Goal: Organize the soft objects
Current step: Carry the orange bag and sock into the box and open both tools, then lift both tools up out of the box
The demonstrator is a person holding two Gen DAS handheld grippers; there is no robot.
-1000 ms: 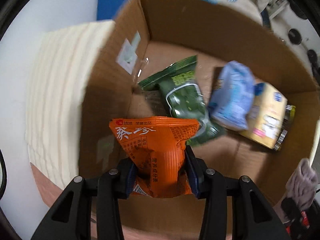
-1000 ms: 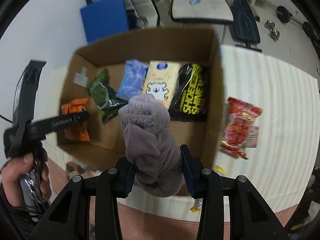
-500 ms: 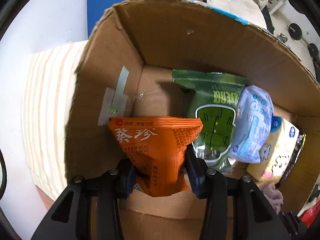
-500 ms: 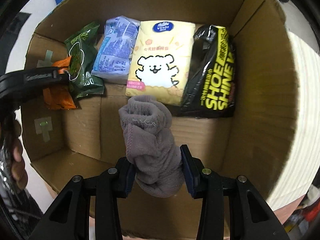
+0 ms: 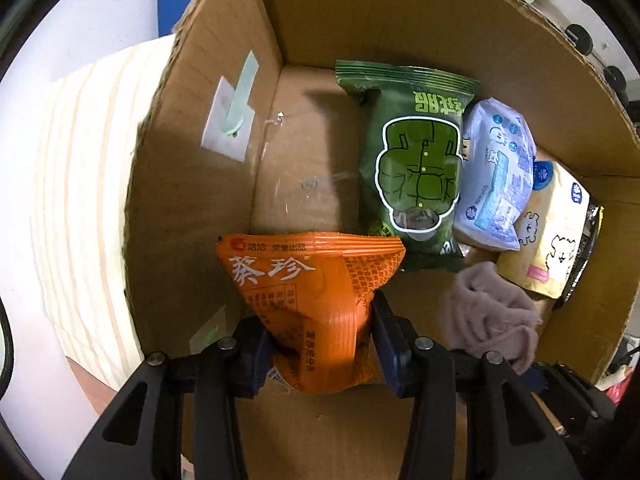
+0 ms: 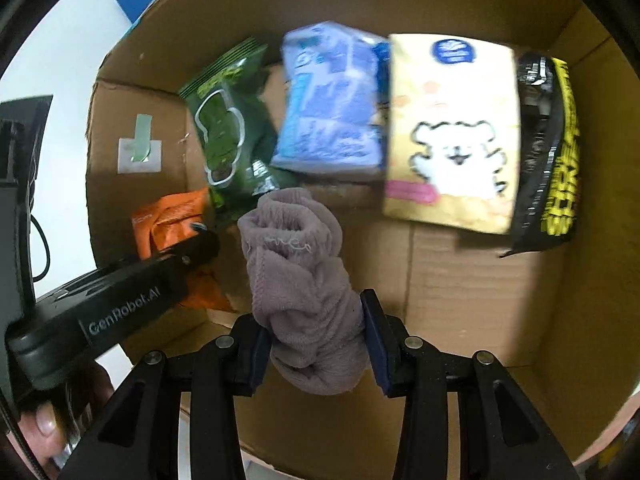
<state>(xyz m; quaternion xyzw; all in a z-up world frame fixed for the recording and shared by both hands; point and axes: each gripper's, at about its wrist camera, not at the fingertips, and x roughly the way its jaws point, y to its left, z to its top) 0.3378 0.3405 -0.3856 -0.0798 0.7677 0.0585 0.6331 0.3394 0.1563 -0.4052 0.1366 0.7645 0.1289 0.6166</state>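
Orange snack bag (image 5: 316, 304) and grey sock (image 6: 304, 292), each clamped between fingers, hang inside the cardboard box (image 6: 480, 300); next, release both near its six o'clock wall.

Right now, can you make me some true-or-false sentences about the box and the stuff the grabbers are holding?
1. The left hand-held gripper is squeezing an orange snack bag. True.
2. The right hand-held gripper holds a red toy car. False: it grips a greyish-purple sock.
3. A green packet lies inside the cardboard box. True.
4. The yellow pack with a white bear lies outside the box on the table. False: it is inside, between the blue pack and the black-and-yellow bag.
5. The box is empty. False: four packs already lie along its far side.
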